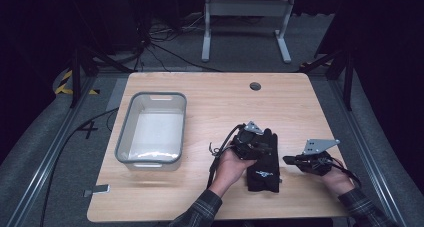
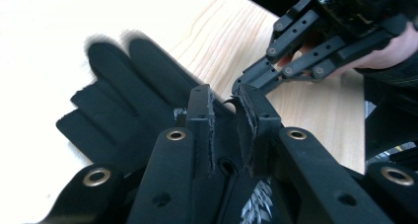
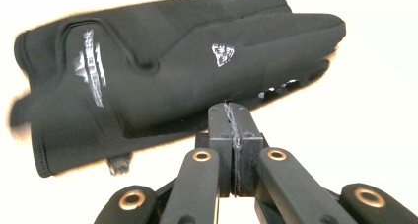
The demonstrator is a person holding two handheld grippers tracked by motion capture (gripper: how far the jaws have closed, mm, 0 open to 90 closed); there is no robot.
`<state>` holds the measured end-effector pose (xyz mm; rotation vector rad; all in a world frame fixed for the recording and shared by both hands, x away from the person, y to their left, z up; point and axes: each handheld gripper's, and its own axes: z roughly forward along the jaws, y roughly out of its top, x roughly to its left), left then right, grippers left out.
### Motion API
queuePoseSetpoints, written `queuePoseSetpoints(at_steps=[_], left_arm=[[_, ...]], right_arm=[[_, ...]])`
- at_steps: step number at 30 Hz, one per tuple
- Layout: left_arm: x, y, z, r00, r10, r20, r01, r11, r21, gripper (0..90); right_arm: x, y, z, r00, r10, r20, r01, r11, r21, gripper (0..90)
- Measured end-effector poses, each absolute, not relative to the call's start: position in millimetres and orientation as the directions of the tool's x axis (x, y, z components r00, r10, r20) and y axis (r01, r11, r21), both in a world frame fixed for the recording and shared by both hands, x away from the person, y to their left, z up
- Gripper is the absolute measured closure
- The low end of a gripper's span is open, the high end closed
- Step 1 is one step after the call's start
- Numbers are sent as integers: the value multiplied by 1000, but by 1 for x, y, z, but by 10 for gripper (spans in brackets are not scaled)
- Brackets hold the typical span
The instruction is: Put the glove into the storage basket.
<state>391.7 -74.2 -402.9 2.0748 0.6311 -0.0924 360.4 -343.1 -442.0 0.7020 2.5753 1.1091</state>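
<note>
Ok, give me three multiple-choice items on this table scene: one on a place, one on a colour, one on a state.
1. Where does the bin stand on the table, in the high view?
A. left part
B. right part
C. on the glove

2. What colour is the glove?
A. white
B. black
C. red

3. How do the right gripper jaws stand?
A. wide apart
B. clamped on the bin
C. shut, nothing between them

Key: 1 A, the bin sits left of both hands; 2 B, the glove is black with pale printed marks; 3 C, the right gripper view shows its pads pressed together just short of the glove.
</note>
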Motion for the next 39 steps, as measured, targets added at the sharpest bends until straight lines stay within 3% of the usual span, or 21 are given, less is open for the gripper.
queuePoseSetpoints(at_steps=[7,19,29,39], left_arm=[[386,-64,-402,867,406,-290,465,-451,762,894],[356,-49,-430,859,434,-273,484,-513,708,896],[355,-63,-444,869,423,-256,474,-568,673,896],[362,-61,-447,861,453,-232,481,-579,658,896]], right_arm=[[358,-356,-438,-840,542,-32,342,574,744,900],[368,-325,-434,-882,471,-19,293,580,760,900],[391,-311,-442,-888,458,-31,294,620,727,900],[390,-311,-452,-895,446,-17,309,646,698,900]])
